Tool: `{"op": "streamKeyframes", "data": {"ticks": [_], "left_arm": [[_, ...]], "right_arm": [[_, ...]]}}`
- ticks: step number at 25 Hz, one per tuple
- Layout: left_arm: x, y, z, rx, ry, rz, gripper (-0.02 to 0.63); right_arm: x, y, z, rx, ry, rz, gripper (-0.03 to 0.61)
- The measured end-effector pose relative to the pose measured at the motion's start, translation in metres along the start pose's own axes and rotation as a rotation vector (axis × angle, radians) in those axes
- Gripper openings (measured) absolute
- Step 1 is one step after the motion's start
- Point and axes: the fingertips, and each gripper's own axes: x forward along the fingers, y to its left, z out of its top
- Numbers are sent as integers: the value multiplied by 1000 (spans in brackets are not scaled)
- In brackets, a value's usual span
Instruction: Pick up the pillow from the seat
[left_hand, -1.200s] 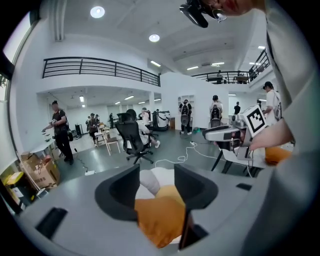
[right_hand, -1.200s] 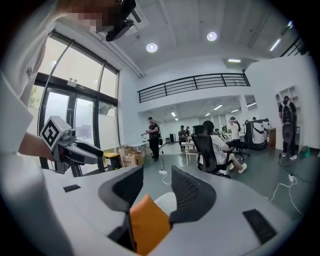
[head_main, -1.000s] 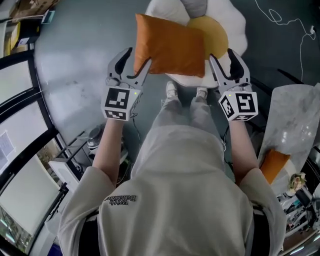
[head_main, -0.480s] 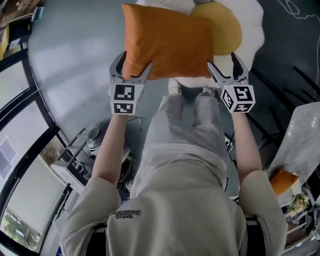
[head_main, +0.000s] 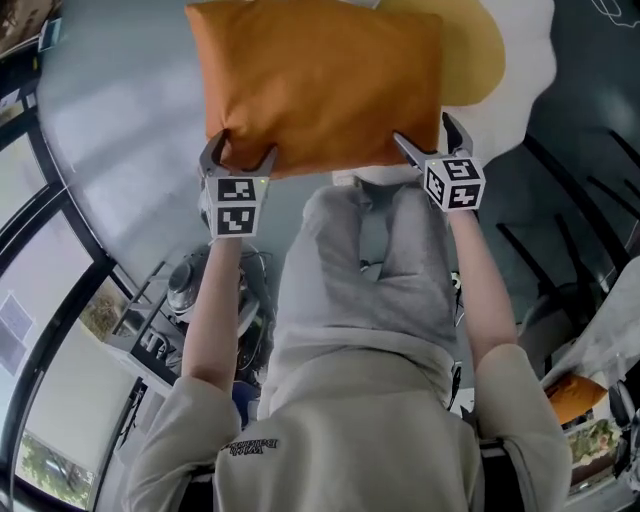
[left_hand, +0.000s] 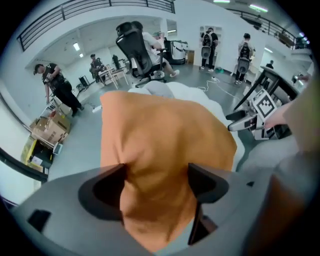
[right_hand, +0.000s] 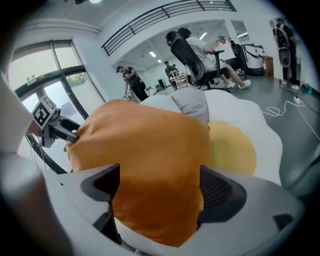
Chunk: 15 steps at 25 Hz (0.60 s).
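An orange pillow (head_main: 315, 85) lies on a white egg-shaped seat (head_main: 520, 80) with a round yellow centre (head_main: 478, 55). My left gripper (head_main: 240, 150) is at the pillow's near left corner. Its jaws are opening, and bunched orange fabric (left_hand: 160, 140) fills the gap between them. My right gripper (head_main: 425, 135) is at the near right corner. Its jaws are opening too, and the pillow (right_hand: 145, 160) bulges between them. In neither gripper view do the pads clearly clamp the pillow. A grey cushion (right_hand: 192, 105) sits behind the pillow on the seat (right_hand: 240, 115).
The person's legs stand just in front of the seat. Dark chair legs (head_main: 560, 200) are at the right and a low rack with gear (head_main: 170, 300) is at the lower left. Several people and an office chair (left_hand: 135, 55) are far behind.
Both grippers have moved forward from just short of the pillow onto its near corners, and their jaws stand wider. The head view has come closer to the seat.
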Motion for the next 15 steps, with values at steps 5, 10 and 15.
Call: {"op": "streamKeyframes", "data": {"ticks": [5,10,15], "left_arm": [[17,-2,-22,-25,4,-8,374],[52,-6,-28,-31,0,13,333],[49,3,-26,-55,-57,36,228]], "right_arm": [[20,-8,-34,119,117,46,535],[58,-12,-54,134,155,93,522],[63,18,-36,78,132,154,250]]}}
